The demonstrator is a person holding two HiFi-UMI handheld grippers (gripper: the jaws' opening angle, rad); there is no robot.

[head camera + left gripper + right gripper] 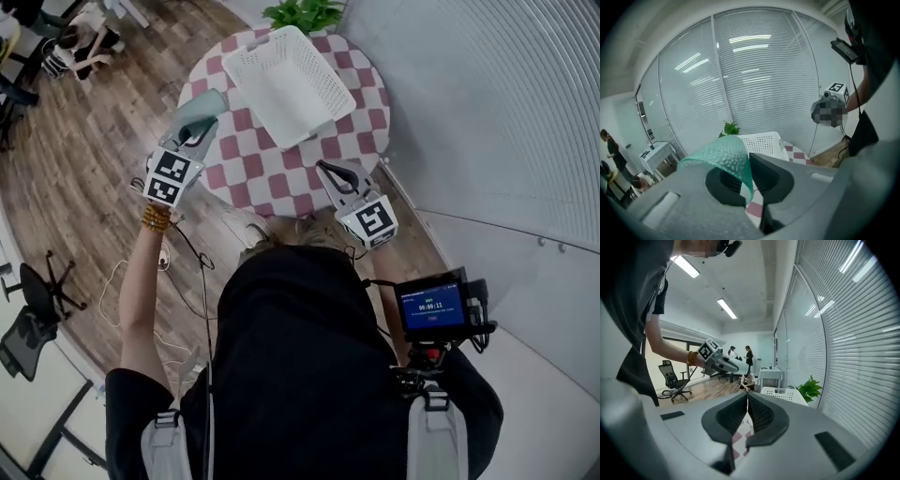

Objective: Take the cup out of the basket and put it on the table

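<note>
Two steps made up the task, and the first was judged to be done: the cup point(199, 114), a translucent green one with a pebbled wall, was seen outside the white basket point(281, 89), gripped by the left tongs point(204, 129). In the left gripper view the cup's thin wall was shown pinched between the two dark pads, one jaw inside the rim and one outside, so that the cup was carried tilted, not upright. From the head view it was placed in the air near the left edge of the round tabletop point(253, 173), which was covered in a pink and white check, just beside the basket and apart from it. No other thing could be made out inside the basket, which stood toward the far side, near a potted plant point(305, 14). The right tongs point(325, 169) were held over the near edge of the tabletop, clenched with nothing between the pads, as the right gripper view made plain. What was left was judged to be the second step alone: the cup had to be turned upright, lowered onto a bare patch of the check and released.
</note>
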